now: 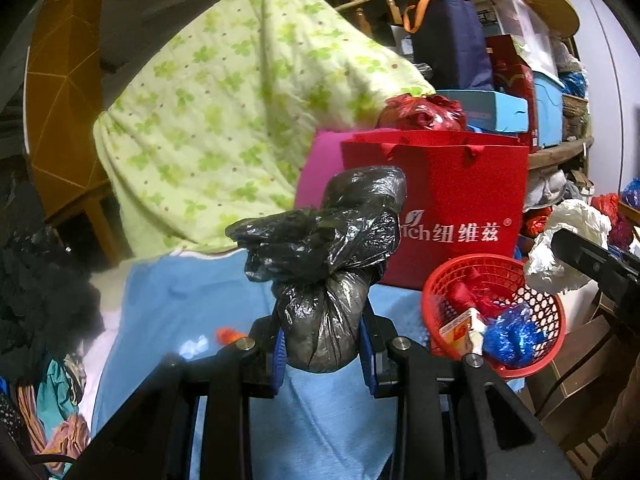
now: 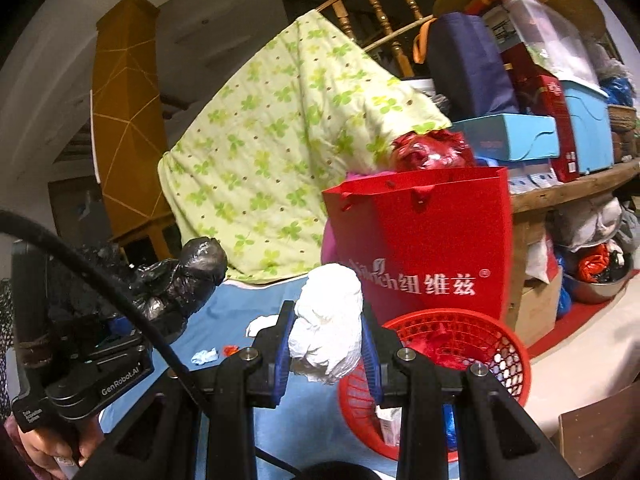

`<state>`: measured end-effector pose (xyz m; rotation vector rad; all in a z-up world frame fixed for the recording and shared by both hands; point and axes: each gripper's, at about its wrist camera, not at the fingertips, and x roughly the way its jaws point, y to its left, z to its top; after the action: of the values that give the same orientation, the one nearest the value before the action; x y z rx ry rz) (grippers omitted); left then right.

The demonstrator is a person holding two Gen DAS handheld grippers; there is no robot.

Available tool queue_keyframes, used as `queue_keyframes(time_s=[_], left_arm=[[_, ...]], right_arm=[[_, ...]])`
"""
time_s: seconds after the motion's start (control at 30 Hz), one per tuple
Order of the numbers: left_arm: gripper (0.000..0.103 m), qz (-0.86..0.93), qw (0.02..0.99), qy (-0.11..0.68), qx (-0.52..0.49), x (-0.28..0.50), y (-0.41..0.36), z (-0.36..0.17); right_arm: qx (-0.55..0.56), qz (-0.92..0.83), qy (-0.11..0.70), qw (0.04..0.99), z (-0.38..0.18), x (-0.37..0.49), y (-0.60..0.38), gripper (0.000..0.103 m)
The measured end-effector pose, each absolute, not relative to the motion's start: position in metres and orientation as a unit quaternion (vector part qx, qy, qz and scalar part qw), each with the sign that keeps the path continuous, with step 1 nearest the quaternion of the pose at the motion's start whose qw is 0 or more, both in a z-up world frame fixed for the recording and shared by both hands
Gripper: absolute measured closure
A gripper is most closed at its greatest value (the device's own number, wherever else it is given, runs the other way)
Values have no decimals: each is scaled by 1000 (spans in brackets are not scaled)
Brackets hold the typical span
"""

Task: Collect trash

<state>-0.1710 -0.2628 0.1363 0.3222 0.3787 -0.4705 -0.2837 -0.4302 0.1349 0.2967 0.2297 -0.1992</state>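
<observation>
Left claw (image 1: pixel 323 344) clamps black bag (image 1: pixel 324 264); right claw (image 2: pixel 328 348) clamps white wad (image 2: pixel 328 320).

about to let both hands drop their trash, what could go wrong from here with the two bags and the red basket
The black bag in the left gripper is pinched only at its lower end, with the knotted bulk standing above the fingers; it might tip and slip out. The red basket already holds scraps, so the black bag and the white bag held by the right gripper could spill over its rim.
</observation>
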Motion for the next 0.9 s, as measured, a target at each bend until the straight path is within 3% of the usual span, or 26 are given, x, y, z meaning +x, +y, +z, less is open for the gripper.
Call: queue_keyframes(time_s=[0.9], left_arm=[[71,-266,927,176,196,-198,-307,134]], right_arm=[[179,-125,87,972,135,-321,-459,71]])
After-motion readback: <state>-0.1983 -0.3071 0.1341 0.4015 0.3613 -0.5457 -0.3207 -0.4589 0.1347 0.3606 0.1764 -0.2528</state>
